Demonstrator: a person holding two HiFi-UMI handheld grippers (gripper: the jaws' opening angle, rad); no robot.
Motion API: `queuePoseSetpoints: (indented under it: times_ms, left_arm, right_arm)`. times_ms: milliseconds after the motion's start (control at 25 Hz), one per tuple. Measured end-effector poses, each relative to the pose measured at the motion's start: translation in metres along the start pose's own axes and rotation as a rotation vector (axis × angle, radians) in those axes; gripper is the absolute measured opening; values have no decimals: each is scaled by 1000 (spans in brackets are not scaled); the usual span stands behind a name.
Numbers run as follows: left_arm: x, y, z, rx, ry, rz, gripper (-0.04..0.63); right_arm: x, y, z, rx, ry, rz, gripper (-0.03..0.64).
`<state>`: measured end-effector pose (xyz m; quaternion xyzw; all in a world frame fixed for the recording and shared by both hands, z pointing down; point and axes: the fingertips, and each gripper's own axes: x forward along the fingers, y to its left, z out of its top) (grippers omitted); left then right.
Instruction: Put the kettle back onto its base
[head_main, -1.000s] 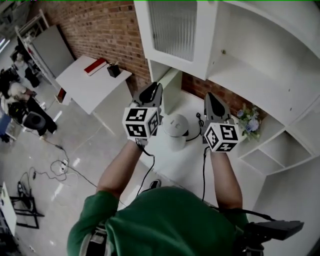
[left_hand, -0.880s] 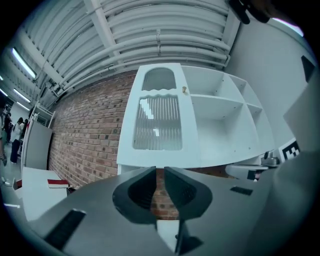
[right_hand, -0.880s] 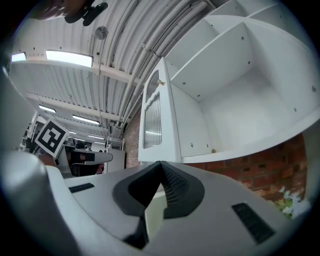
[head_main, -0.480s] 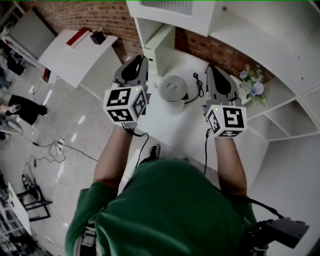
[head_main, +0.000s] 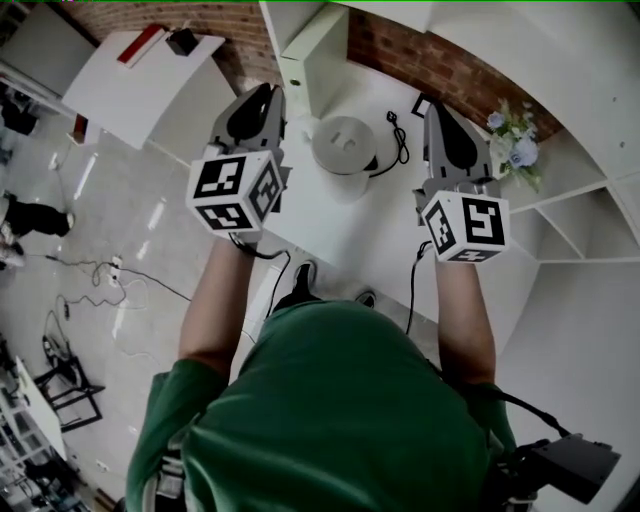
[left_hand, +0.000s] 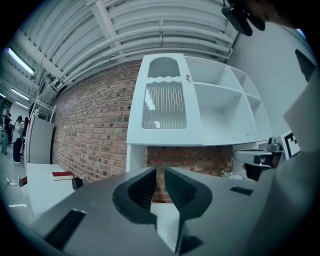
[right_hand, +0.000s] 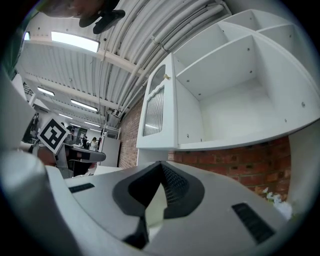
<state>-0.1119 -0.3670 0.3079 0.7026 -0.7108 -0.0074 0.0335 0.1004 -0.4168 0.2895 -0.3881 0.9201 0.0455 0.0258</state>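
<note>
A white kettle (head_main: 344, 148) stands on the white counter (head_main: 340, 235), seen from above, and a black cord (head_main: 397, 140) runs from its foot. I cannot make out its base. My left gripper (head_main: 262, 96) is held level just left of the kettle, shut and empty. My right gripper (head_main: 436, 110) is held level to the kettle's right, also shut with nothing between its jaws. Neither touches the kettle. In the left gripper view the left gripper (left_hand: 159, 169) faces the brick wall and the cabinet, and in the right gripper view the right gripper (right_hand: 160, 164) faces the shelves. The kettle is hidden in both.
White shelves (head_main: 560, 215) and a small bunch of flowers (head_main: 513, 140) lie right of the right gripper. A tall white cabinet (left_hand: 165, 100) stands behind the counter on a brick wall. A white table (head_main: 130, 85) with a red book (head_main: 140, 45) sits to the left over a floor with cables.
Both grippers have sunk a little, still on either side of the kettle with jaws shut. The head view has tipped, so counter and shelves sit higher in the picture.
</note>
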Motion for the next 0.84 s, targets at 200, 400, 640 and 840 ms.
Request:
queuePoseSetpoints:
  times_ms: [200,400,640,840]
  left_arm:
    - [0,5,-8,-7,11,7,63]
    - [1,8,-14,37,18,2,63]
    - [3,15,-32,33,50,4,63]
    - [1,16,-55,37,84,-13,63]
  right_arm:
    - [1,5,-1,-5,6,12,21]
    - [3,4,-5,-6,16,3,21]
    - [2,2,-12,2,30,-10,21]
    - [0,-4,-18,11,28,-33,21]
